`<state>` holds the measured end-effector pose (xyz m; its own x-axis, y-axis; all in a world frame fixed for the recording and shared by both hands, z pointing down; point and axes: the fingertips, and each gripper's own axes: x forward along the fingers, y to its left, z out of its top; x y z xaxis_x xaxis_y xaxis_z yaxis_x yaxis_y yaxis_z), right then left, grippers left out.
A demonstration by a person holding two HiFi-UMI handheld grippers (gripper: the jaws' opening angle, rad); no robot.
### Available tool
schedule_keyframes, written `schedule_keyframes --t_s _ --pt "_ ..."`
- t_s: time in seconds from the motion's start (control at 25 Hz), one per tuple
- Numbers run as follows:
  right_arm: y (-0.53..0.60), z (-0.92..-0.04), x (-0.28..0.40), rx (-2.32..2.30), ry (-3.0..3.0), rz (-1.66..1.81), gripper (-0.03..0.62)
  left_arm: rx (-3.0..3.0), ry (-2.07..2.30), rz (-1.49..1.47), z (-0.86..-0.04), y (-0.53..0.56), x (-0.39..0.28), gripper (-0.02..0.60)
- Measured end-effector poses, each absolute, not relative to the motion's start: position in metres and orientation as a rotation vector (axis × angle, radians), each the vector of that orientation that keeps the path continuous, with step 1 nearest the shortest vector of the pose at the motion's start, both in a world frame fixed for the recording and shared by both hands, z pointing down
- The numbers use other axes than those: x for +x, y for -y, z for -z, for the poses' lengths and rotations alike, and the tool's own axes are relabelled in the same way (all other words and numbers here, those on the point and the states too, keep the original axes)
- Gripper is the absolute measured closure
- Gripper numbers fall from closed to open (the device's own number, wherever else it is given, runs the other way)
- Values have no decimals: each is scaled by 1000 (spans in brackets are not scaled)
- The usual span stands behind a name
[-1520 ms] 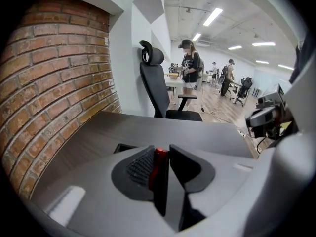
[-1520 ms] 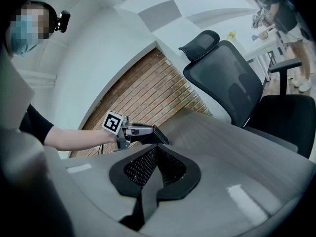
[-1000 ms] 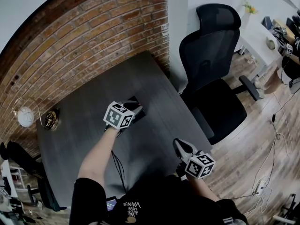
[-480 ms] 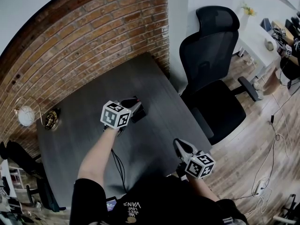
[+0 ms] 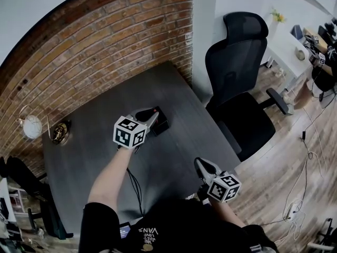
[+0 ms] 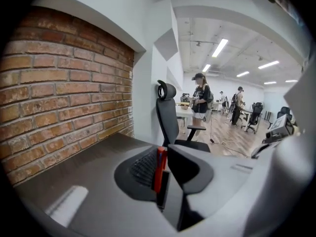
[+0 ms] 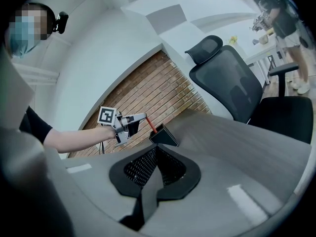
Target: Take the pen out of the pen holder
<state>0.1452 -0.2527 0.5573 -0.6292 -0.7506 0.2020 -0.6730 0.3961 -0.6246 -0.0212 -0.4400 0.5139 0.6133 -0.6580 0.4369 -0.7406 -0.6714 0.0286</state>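
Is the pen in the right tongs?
No, the pen is clamped in the left tongs, while the right tongs are shut with nothing between them.

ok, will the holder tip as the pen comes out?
Possibly: the holder is small and stands unsteadied, so it's probably light. The pen leaves it at a slant in the left gripper, so rim drag could tilt or slide it. The pen looks straight, likely stiff.
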Motion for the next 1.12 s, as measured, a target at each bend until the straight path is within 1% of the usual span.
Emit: schedule_keyframes --t_s 0.44,0.88,1.12 --pt "221 -542 127 -1357 -2519 992 592 2719 1187 -364 -469 402 -42 460" --pt "185 -531 99 -1395 -2511 952 592 2736 1214 -205 -447 349 -81 460" --pt "165 -526 85 -1414 -2514 927 592 2711 1222 -155 -449 316 -100 460"
